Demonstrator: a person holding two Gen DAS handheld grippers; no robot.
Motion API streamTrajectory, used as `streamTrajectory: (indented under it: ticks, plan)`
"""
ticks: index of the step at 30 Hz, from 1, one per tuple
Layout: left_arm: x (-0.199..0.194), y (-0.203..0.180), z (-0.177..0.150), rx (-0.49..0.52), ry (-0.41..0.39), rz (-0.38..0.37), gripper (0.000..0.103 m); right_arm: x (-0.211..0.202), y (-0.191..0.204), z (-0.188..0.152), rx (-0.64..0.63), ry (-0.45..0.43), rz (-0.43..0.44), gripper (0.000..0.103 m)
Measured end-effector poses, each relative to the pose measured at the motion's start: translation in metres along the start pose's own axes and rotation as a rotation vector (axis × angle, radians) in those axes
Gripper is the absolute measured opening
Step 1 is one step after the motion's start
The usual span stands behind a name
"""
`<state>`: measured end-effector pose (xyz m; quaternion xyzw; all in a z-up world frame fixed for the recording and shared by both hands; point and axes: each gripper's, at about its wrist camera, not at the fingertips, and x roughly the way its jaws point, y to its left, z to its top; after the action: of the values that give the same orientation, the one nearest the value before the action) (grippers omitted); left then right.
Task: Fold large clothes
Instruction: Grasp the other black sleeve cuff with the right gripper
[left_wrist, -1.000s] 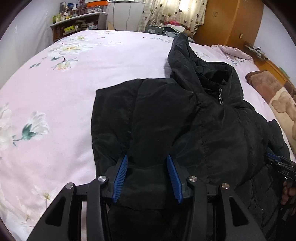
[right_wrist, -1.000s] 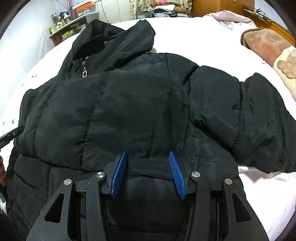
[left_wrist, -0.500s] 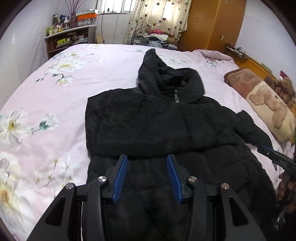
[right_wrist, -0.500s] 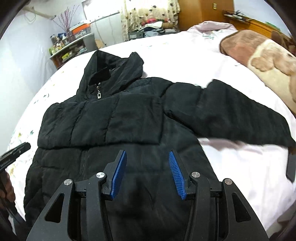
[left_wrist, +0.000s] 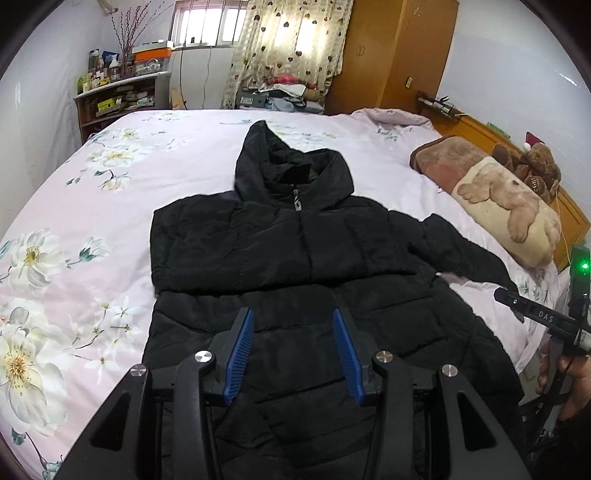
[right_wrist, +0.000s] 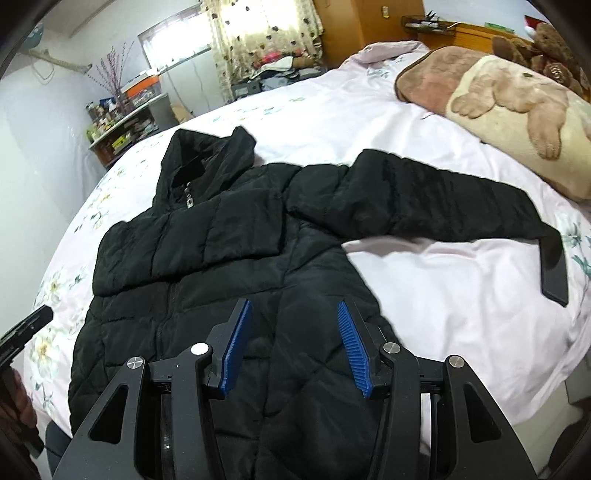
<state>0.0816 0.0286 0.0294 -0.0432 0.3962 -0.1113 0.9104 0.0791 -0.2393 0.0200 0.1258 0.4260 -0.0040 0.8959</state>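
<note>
The black jacket (left_wrist: 295, 266) lies front up in the middle of the bed (left_wrist: 110, 206); it looks puffy, soft and a little slippery, so I think a hold on the cuff of the spread sleeve (right_wrist: 436, 199) or on the hem is best. Both the left claw (left_wrist: 293, 352) and the right claw (right_wrist: 293, 349) hang apart above the lower part, holding nothing. Free bed lies on the jacket's left side, while the blanket (right_wrist: 517, 110) is near the sleeve and the bed edge is just past the cuff.

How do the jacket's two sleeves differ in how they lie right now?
The left-side sleeve is folded across the chest of the jacket; the right-side sleeve stretches out sideways. The folded one rests on the jacket, the outstretched one on the bedsheet. Both are black, quilted and flat.
</note>
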Motion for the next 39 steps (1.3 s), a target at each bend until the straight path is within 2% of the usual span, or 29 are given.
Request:
streamTrajectory:
  ticks: [8, 13, 15, 21, 23, 31, 39]
  plan:
    - [0.017, -0.013, 0.007, 0.026, -0.032, 0.038, 0.047, -0.001, -0.046, 0.009, 0.073, -0.069, -0.067, 0.049]
    - [0.041, -0.022, 0.008, 0.063, -0.024, 0.010, 0.047, 0.017, -0.094, 0.016, 0.161, -0.059, -0.114, 0.049]
    - [0.053, -0.022, 0.009, 0.041, -0.002, -0.005, 0.047, 0.027, -0.113, 0.020, 0.187, -0.049, -0.140, 0.049]
    - [0.089, -0.024, 0.024, 0.025, -0.016, 0.037, 0.046, 0.059, -0.171, 0.032, 0.288, -0.023, -0.197, 0.050]
    - [0.103, -0.025, 0.031, 0.044, -0.028, 0.068, 0.046, 0.071, -0.196, 0.035, 0.356, -0.018, -0.202, 0.064]
    - [0.150, -0.016, 0.052, 0.040, -0.015, 0.104, 0.046, 0.110, -0.254, 0.040, 0.534, 0.004, -0.157, 0.064]
    - [0.174, 0.000, 0.047, 0.005, 0.031, 0.131, 0.046, 0.130, -0.273, 0.058, 0.587, -0.033, -0.166, 0.064]
